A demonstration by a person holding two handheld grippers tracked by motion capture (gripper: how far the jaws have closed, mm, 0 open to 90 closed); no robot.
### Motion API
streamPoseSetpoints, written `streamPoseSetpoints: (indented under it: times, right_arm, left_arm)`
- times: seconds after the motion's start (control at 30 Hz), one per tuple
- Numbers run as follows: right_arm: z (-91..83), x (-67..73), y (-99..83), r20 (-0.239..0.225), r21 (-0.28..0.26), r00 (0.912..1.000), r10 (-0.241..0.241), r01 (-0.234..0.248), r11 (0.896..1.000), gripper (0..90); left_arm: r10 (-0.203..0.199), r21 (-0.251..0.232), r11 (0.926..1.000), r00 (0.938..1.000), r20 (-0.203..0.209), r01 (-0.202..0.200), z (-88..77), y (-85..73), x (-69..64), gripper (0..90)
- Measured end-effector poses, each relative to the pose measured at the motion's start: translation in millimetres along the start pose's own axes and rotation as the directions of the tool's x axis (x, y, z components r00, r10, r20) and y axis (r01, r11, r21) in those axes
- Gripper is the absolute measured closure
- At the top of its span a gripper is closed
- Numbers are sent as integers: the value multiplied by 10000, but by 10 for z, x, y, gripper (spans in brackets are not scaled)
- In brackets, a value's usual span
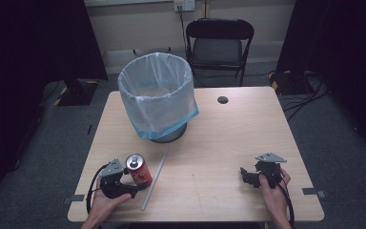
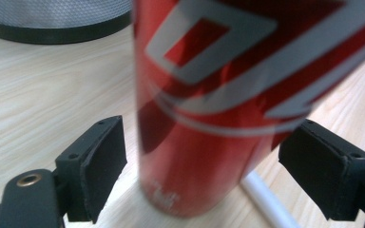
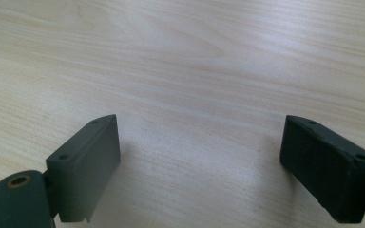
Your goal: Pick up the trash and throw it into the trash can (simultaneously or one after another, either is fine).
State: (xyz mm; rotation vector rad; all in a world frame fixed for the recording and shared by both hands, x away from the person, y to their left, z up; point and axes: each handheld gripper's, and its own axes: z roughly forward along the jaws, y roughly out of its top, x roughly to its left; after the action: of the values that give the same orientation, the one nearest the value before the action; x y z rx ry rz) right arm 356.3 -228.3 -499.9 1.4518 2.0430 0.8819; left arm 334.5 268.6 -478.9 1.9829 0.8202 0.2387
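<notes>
Since the red soda can (image 2: 209, 95) stands upright between the left gripper's (image 2: 218, 166) spread jaws with a gap showing at each pad, nothing is clamped yet. Can sits near the table's (image 1: 228, 138) front-left corner, opened top visible from the high view (image 1: 138, 171); judged likely empty, so light, thin-walled, smooth: prone to dent under a hard squeeze and to slip or tip if nudged by one jaw first. Best hold judged mid-body, pads square on opposite sides, moderate pressure. White straw (image 1: 154, 180) lies just right of the can, its near end by the can's base; could roll if brushed. Bag-lined waste bin (image 1: 156, 95) stands beyond, toward the far edge, path to it unobstructed. Front edge close behind the can. Right gripper (image 1: 248, 177) rests well apart at right, jaws wide over bare wood, holding nothing.
</notes>
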Motion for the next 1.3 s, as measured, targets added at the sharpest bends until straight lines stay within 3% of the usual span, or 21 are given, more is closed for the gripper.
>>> streamPoseSetpoints:
  times: [0.23, 0.33, 0.53, 0.6, 0.83, 1.03, 1.3]
  right_arm:
    - [0, 0, 0, 3, -1, 10000, 0, 0, 10000, 124]
    - [0, 0, 0, 2, 1, 10000, -2, 2, 10000, 124]
    - [0, 0, 0, 0, -3, 10000, 1, -1, 10000, 124]
    - [0, 0, 0, 0, -2, 10000, 2, -2, 10000, 124]
    - [0, 0, 0, 0, -1, 10000, 1, -1, 10000, 124]
    - [0, 0, 0, 1, 0, 10000, 0, 0, 10000, 124]
    - [0, 0, 0, 1, 0, 10000, 1, -1, 10000, 124]
  left_arm:
    - [201, 209, 9996, 9994, -270, -196, 80, 7, -24, 199]
    - [283, 395, 9989, 9985, -466, -265, 88, 3, -21, 281]
    - [163, 204, 9997, 9987, -476, -153, 55, 1, -2, 338]
    - [48, 2, 10000, 9988, -483, -48, 28, 6, 9, 339]
    - [65, -41, 10000, 9984, -555, -68, -1, 10, 12, 340]
    - [-275, -374, 9990, 9971, -703, 249, -51, 20, 31, 340]
    - [-215, -675, 9976, 9972, -717, 167, -122, 73, 8, 340]
